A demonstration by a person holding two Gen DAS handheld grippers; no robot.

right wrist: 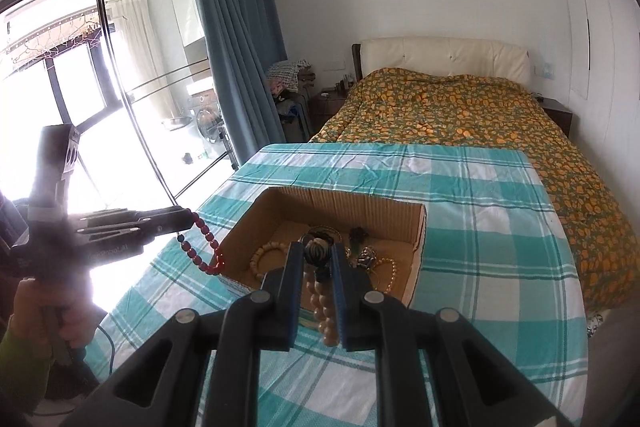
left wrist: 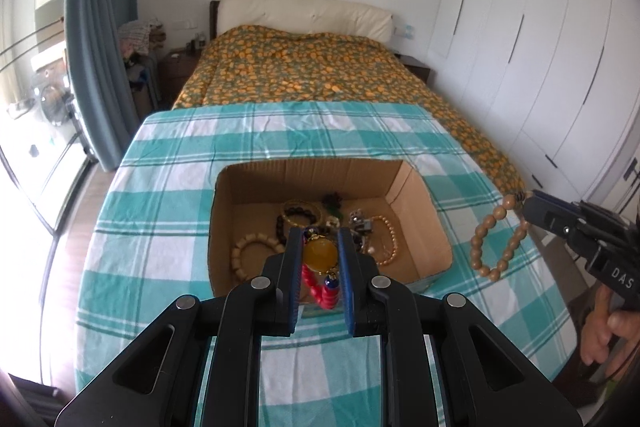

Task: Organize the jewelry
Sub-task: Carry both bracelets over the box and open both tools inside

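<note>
My left gripper (left wrist: pixel 319 239) grips a red bead string (left wrist: pixel 320 289) (amber pendant attached); my right gripper (right wrist: pixel 318 255) grips a tan bead bracelet (right wrist: pixel 324 307), both above the cardboard box (left wrist: pixel 420 195).

bright daylight – window (right wrist: pixel 60 87) glare, fisheye edges

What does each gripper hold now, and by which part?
The left gripper pinches a red bead string near its top. The right gripper pinches a tan wooden bead bracelet at its dark knot.
</note>
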